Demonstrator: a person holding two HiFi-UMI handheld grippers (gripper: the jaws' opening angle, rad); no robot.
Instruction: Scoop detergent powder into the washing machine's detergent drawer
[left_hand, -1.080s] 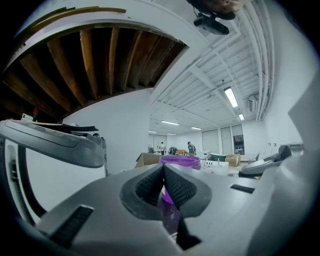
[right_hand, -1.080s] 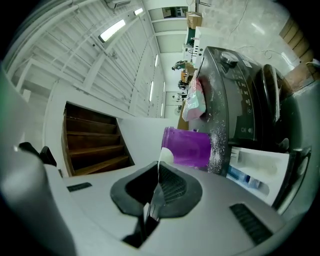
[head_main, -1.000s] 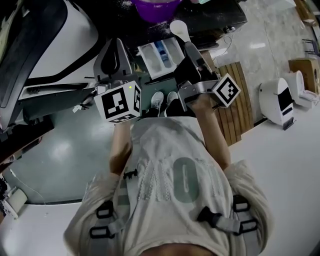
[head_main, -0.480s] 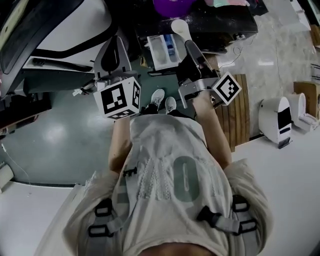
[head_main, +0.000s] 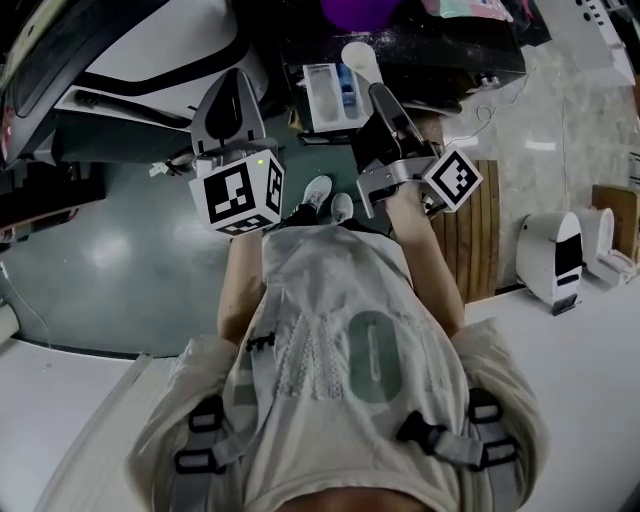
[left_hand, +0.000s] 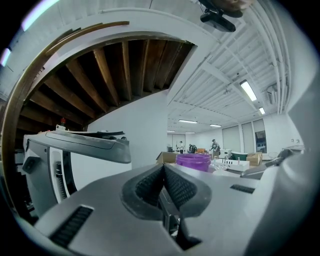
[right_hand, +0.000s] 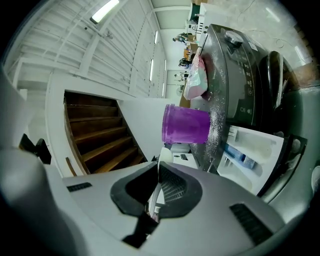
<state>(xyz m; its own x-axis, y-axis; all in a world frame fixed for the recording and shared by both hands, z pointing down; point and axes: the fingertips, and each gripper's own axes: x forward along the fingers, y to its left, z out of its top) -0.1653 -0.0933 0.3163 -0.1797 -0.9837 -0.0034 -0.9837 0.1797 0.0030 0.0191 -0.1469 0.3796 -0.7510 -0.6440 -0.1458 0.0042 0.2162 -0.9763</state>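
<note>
The white detergent drawer (head_main: 328, 92) stands pulled out of the dark washing machine (right_hand: 239, 75), with a blue insert showing inside. In the right gripper view the drawer (right_hand: 254, 154) lies to the lower right. My right gripper (head_main: 380, 95) (right_hand: 157, 172) is shut on the handle of a white scoop (head_main: 360, 58) (right_hand: 164, 155), whose bowl sits just right of the drawer's far end. A purple tub (head_main: 358, 10) (right_hand: 185, 124) rests on the powder-dusted machine top. My left gripper (head_main: 236, 82) (left_hand: 163, 167) is shut with nothing in it, left of the drawer.
A white and black machine (head_main: 150, 45) fills the far left. A wooden slatted board (head_main: 470, 225) lies on the green floor at the right, past it a white device (head_main: 553, 250) on the pale counter. The person's shoes (head_main: 328, 198) show between the grippers.
The head camera has swung, so the machine, drawer and tub sit higher and more to the right in the view. Both grippers keep about the same pose, the scoop still held.
</note>
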